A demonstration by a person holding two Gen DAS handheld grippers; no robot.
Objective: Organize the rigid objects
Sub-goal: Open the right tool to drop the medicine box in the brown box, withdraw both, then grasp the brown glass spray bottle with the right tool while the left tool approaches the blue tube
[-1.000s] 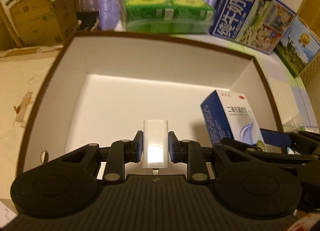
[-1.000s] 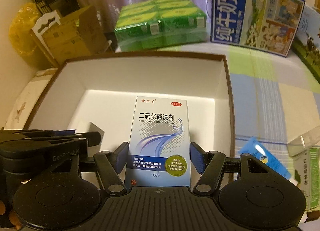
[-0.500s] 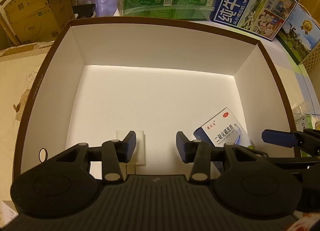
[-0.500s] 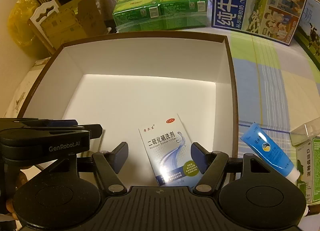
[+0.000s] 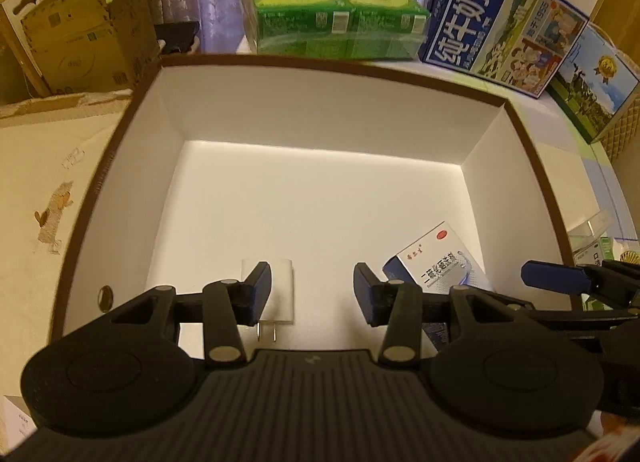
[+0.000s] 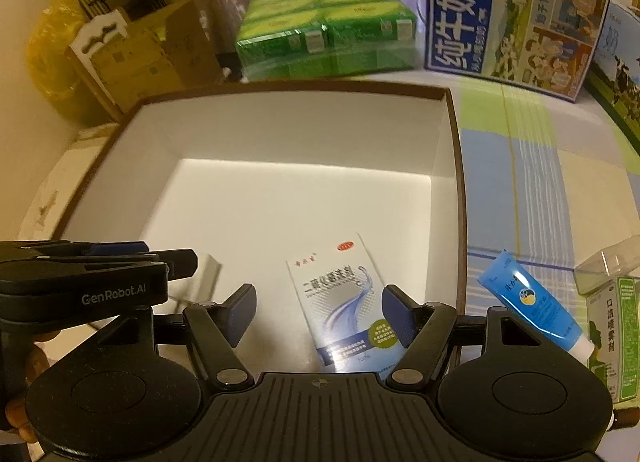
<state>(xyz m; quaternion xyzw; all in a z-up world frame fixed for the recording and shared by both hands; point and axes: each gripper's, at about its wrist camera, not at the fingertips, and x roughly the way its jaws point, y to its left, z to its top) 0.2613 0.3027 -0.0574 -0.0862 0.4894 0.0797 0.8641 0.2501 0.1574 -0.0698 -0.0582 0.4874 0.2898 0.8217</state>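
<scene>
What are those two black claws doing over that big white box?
A person holds a claw in each hand and is tidying small things into the big white box. The left claw is open above a white plug charger lying on the box floor. The right claw is open above a blue and white medicine box lying flat inside. A blue tube and a green and white carton wait outside on the checked cloth.
</scene>
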